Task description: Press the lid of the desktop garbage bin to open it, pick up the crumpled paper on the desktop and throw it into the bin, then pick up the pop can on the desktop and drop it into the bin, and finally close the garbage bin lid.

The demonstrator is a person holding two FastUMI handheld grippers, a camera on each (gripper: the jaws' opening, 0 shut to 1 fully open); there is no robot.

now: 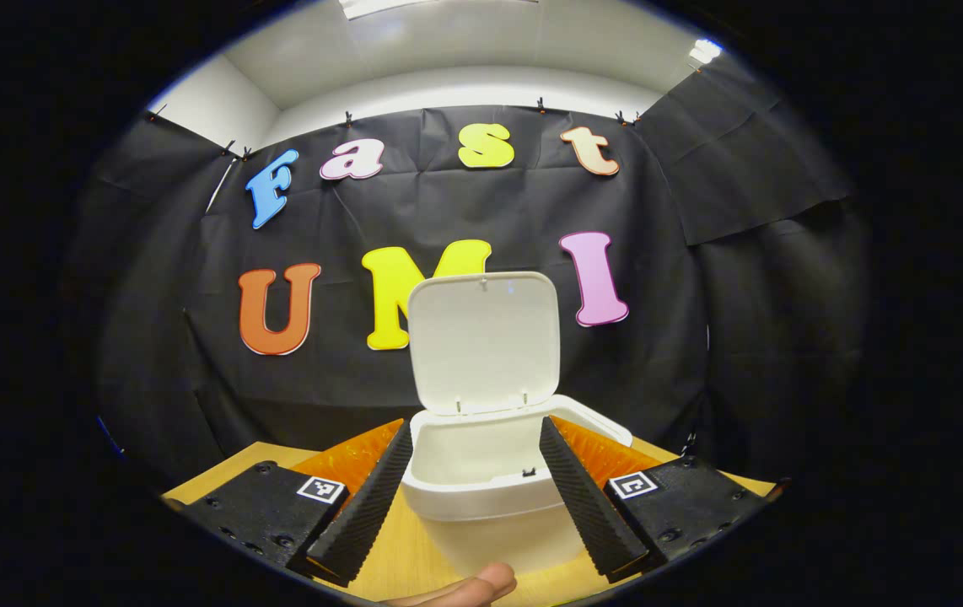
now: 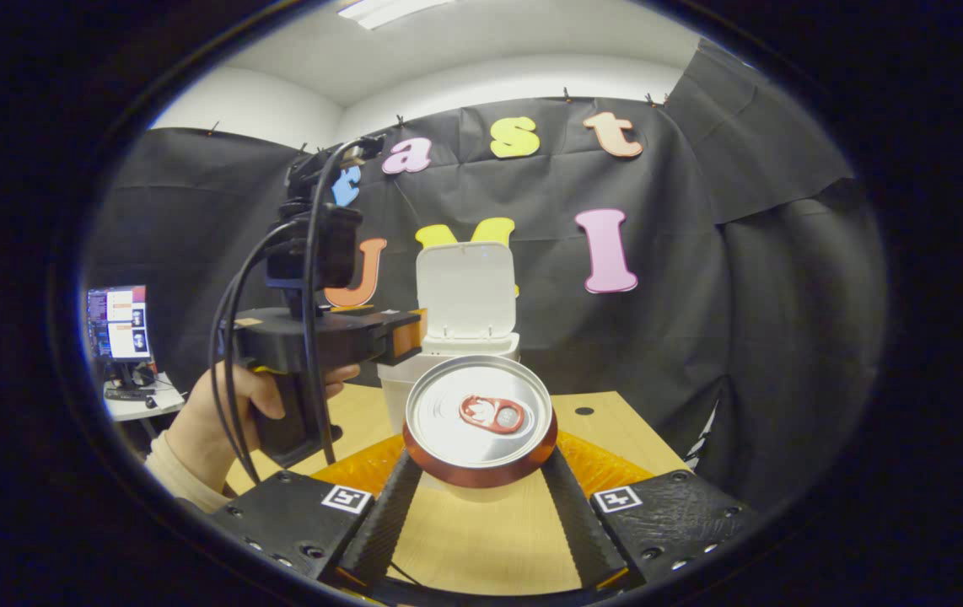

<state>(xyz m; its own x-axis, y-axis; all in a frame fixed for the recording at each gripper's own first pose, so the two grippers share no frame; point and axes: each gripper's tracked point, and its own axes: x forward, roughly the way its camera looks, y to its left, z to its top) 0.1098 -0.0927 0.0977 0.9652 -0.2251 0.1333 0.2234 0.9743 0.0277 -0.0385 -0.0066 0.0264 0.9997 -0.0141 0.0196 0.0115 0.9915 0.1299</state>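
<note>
1. The right gripper (image 2: 479, 485) clamps a round, metal-topped pop can (image 2: 480, 428) between its ribbed fingers, above the pale wooden desktop (image 2: 481, 539).
2. The left gripper (image 1: 475, 497) stands wide open, holding nothing, its fingers on either side of the smooth white plastic garbage bin (image 1: 481, 493), whose lid (image 1: 484, 341) is raised upright.
3. The right gripper view adds a hand (image 2: 220, 421), black cables (image 2: 233, 337) and a monitor (image 2: 117, 322) off to one side.

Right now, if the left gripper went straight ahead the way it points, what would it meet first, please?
Probably the garbage bin: its open body sits between the left gripper's spread fingers, lid upright behind. Depth is unclear.
</note>
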